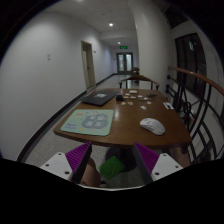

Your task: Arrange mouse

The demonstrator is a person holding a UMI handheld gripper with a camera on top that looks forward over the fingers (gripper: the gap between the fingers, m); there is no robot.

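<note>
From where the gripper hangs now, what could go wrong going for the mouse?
The white mouse sits near the table edge on the right, so a nudge might push it off. The gripper is open but short of the table, so closing now grabs nothing. The mouse pad lies across the table, a long carry.

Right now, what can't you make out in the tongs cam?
- Small items on the far table end: too small to identify.
- Mat print: too small to read.
- Green thing between the open tongs: partly hidden by the fingers.
- Mouse: cable or buttons unresolvable.

Dim corridor, bright ceiling lights (110,25), fisheye bending at edges, soft focus
</note>
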